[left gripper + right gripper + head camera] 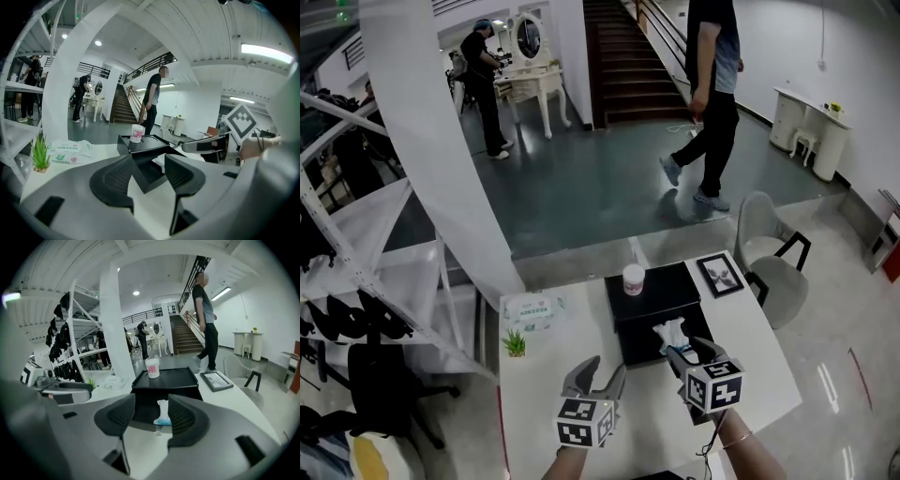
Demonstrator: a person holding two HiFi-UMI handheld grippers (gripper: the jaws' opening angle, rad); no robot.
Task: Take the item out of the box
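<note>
Item [162, 411]: white w/ blue at base, upright inside black box [636, 345], near end; not yet out.
Box: on white tabletop [544, 384]; behind it a black lid-like part [666, 289] w/ cup [633, 279] on top.
Right gripper [150, 416]: jaws apart, lined up on item, item visible in the gap; no pad pressing on it as far as visible.
Left gripper [149, 164]: jaws apart, nothing btwn them, aimed at box's near corner, close by.
Step (judged): approach for the grab, early in task.
Risk 1: soft, thin-looking item; closing too high or off-centre = pinching only a flap, then slip or tear on lift.
Risk 2: jaw tip catching box wall on way in = box shoved, cup maybe tipped.
Risk 3: box unheld; possible drag-along w/ item unless steadied by left gripper.
</note>
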